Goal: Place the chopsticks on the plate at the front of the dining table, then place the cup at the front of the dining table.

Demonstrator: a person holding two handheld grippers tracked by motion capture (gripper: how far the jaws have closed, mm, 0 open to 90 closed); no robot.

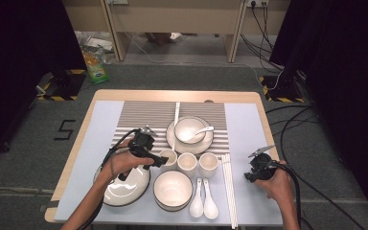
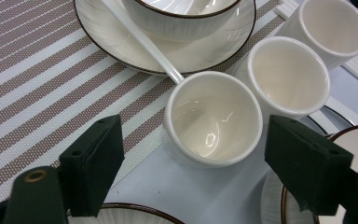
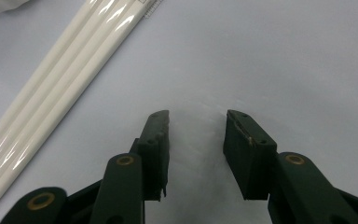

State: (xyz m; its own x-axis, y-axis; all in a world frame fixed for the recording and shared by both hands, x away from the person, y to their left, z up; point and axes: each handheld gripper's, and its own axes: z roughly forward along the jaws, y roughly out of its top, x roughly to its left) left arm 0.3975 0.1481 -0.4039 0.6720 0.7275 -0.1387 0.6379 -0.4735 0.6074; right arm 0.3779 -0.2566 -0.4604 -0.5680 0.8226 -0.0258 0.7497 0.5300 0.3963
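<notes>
Now lower the spread left claw [image 2: 193,163] squarely around the nearest cup [image 2: 213,119]; right claw [image 3: 196,140] idles half-spread, empty.

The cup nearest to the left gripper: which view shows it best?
The left gripper view: the nearest cup sits large between the open jaws, empty inside. In the high view it is small, partly behind the left gripper. The right gripper view looks elsewhere.

Wooden table [image 1: 106,95] carries a pale grey sheet [image 1: 242,124], with a striped placemat [image 1: 146,117] at the far middle. Three cups [image 1: 188,163], bowls, plates, two spoons [image 1: 203,201] and white chopsticks [image 1: 229,187] rest on these coverings.
</notes>
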